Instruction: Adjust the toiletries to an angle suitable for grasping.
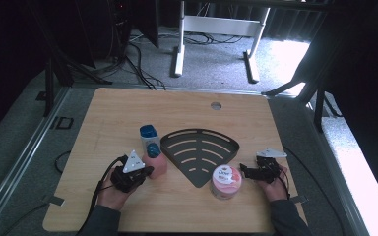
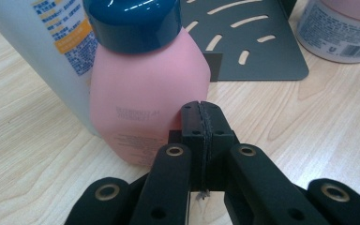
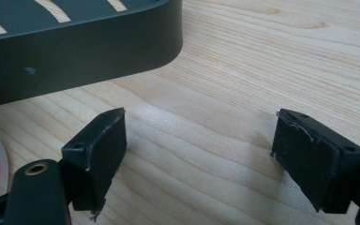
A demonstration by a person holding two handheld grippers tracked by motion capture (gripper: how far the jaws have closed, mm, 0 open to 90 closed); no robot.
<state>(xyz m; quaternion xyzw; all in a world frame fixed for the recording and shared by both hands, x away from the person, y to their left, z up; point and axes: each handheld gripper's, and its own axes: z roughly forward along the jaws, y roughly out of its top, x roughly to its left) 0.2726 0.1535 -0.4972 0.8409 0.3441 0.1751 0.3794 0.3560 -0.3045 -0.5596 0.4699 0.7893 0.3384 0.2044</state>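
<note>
The left gripper (image 2: pixel 200 110), jaws pressed together and empty, sits just near of the pink bottle (image 2: pixel 145 93), left of the dark rack (image 1: pixel 202 150). The right gripper (image 3: pixel 199 154) hangs spread beside the jar (image 1: pixel 226 181). Likely an approach; next, opening around the bottle

Left claw (image 2: pixel 200 110) pressed closed; right claw (image 3: pixel 199 159) spread wide apart.
</note>
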